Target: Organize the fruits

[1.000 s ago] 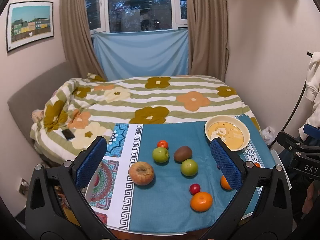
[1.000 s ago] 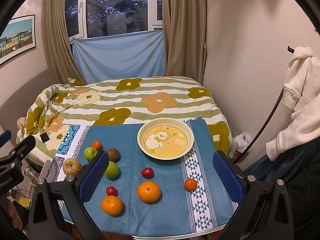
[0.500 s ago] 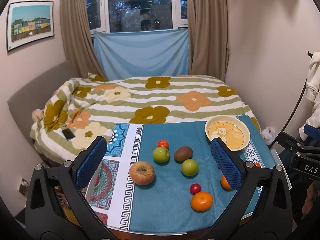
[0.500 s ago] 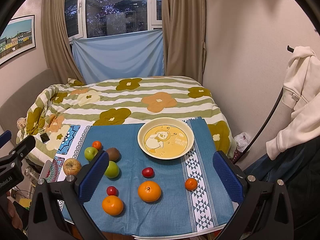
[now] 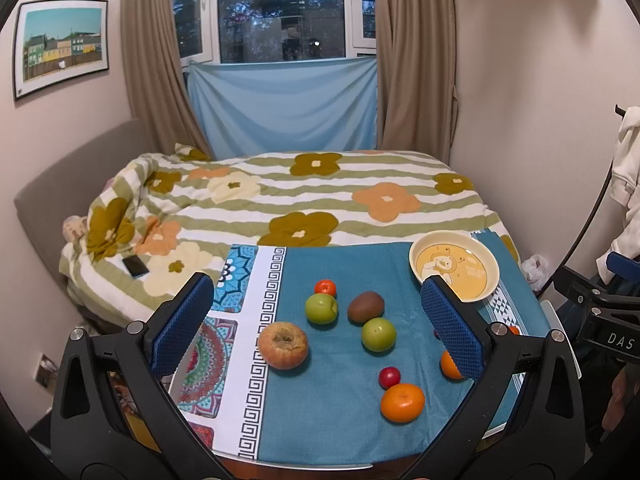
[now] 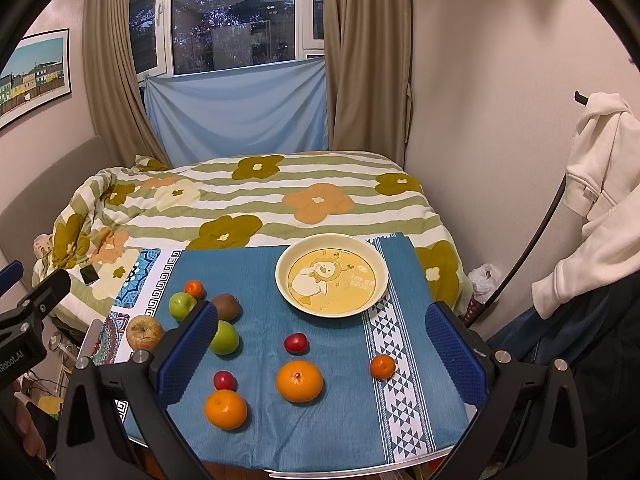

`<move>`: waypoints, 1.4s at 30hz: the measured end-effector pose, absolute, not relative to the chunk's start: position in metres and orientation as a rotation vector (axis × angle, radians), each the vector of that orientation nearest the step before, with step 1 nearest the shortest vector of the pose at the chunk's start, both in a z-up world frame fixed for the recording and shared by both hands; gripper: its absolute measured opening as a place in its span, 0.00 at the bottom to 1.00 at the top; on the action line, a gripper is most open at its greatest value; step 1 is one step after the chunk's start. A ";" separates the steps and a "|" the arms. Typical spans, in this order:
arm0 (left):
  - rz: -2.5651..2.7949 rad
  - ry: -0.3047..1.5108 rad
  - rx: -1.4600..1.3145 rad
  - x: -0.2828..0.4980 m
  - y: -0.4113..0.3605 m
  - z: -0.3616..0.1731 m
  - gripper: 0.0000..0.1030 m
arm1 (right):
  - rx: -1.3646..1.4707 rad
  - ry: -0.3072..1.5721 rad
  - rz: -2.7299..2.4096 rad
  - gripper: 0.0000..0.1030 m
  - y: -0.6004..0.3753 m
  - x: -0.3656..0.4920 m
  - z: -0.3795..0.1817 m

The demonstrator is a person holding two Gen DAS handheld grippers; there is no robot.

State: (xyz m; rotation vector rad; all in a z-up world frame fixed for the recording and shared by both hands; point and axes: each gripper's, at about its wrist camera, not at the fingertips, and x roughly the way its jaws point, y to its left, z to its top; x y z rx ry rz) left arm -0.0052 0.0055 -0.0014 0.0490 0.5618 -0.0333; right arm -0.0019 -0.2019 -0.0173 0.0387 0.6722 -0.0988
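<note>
I held the left gripper (image 5: pixel 320 320) and right gripper (image 6: pixel 320 344) above the near table edge, both with jaws spread wide and empty. The yellow plate (image 6: pixel 370 258) at the cloth's far side held nothing. Every fruit lay loose on the blue tablecloth (image 6: pixel 340 420): apples, kiwi (image 6: pixel 226 306), oranges, plums. I judged sorting not yet begun.

The right tool (image 5: pixel 608 312) body reads "DAS"; the left tool (image 6: pixel 16 344) body reads "Robot.AI".
</note>
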 end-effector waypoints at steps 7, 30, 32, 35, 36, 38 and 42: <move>-0.032 0.563 0.050 -0.006 0.007 -0.002 1.00 | 0.043 0.673 -0.099 1.00 -0.202 -0.003 -0.017; -0.127 0.808 0.021 0.014 -0.005 -0.065 1.00 | 0.112 0.818 -0.081 1.00 -0.222 -0.006 -0.071; -0.122 0.831 0.028 0.011 -0.011 -0.078 1.00 | 0.112 0.847 -0.043 1.00 -0.231 -0.001 -0.087; -0.099 0.886 0.022 0.008 -0.020 -0.100 1.00 | 0.090 0.879 0.022 1.00 -0.242 0.006 -0.111; -0.098 0.903 0.011 0.005 -0.025 -0.108 1.00 | 0.083 0.887 0.043 1.00 -0.244 0.007 -0.117; -0.098 0.925 0.000 0.002 -0.031 -0.122 1.00 | 0.052 0.907 0.093 1.00 -0.248 0.010 -0.132; -0.089 0.953 -0.004 0.000 -0.046 -0.149 1.00 | -0.011 0.923 0.170 1.00 -0.256 0.015 -0.154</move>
